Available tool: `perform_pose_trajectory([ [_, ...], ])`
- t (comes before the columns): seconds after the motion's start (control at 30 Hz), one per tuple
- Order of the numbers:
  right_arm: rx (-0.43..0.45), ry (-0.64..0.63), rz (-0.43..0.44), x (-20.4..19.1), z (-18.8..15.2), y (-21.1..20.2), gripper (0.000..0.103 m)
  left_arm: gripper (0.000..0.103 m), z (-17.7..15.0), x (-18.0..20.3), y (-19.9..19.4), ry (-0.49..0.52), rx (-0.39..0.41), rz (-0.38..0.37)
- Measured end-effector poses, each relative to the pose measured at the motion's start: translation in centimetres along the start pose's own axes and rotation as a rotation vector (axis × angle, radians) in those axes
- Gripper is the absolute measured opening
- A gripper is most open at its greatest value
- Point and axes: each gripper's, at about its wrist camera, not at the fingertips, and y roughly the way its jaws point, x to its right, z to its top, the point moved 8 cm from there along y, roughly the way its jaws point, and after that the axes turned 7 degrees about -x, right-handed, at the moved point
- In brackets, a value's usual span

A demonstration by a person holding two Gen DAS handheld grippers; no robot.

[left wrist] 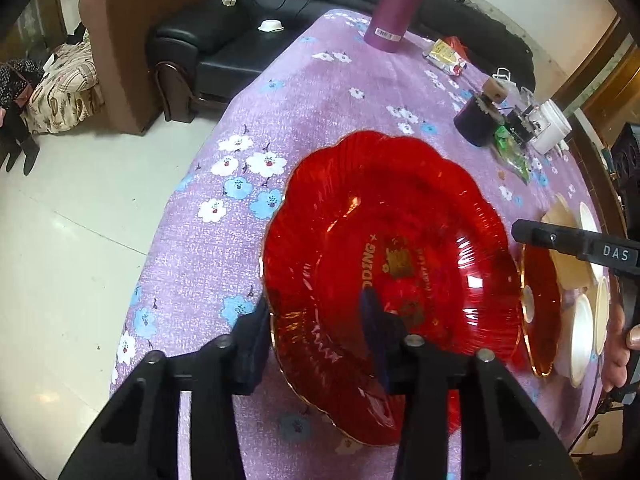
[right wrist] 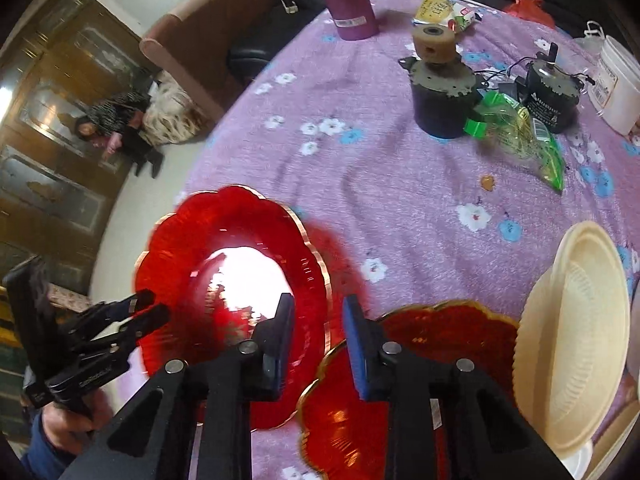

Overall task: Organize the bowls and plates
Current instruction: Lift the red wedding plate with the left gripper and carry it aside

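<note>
The left gripper point(left wrist: 316, 336) is clamped on the near rim of a red plate point(left wrist: 400, 248), 1 finger under the rim and 1 inside, near the left edge of the table point(left wrist: 320, 92). The right gripper point(right wrist: 318, 340) hangs with its fingers apart and holds nothing, between this plate and a second red plate point(right wrist: 432, 332). A cream plate point(right wrist: 576, 320) leans just beside the second one, toward the right edge.

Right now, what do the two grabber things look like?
Both are black plastic. The left gripper and right gripper have two flat fingers with dark blue pads, silver bolts on the forked arms, and triangular cut-outs. The right one's side carries white "DAS" lettering. The left hand wears a dark blue sleeve.
</note>
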Motion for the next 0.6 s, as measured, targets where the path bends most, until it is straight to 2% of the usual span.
perform_pose_trajectory([
  [0.07,-0.012,-0.009,-0.034,0.3,0.2,0.6,0.022,0.031,0.1,-0.2,0.3,0.0,-0.002,0.004],
  [0.13,-0.025,-0.015,-0.026,0.3,0.2,1.2,0.015,0.024,0.3,-0.4,0.7,0.01,0.002,0.027],
  [0.23,-0.036,-0.031,-0.045,0.1,0.1,2.0,0.009,0.017,0.2,-0.8,1.1,0.02,0.003,0.058],
  [0.4,-0.018,-0.037,-0.088,-0.7,-0.4,2.1,0.008,0.017,-0.1,-1.2,0.7,0.016,0.01,0.075],
  [0.6,-0.012,0.001,-0.041,-1.7,-1.5,1.1,0.008,0.017,-1.4,-2.0,-0.3,0.013,-0.001,0.093],
])
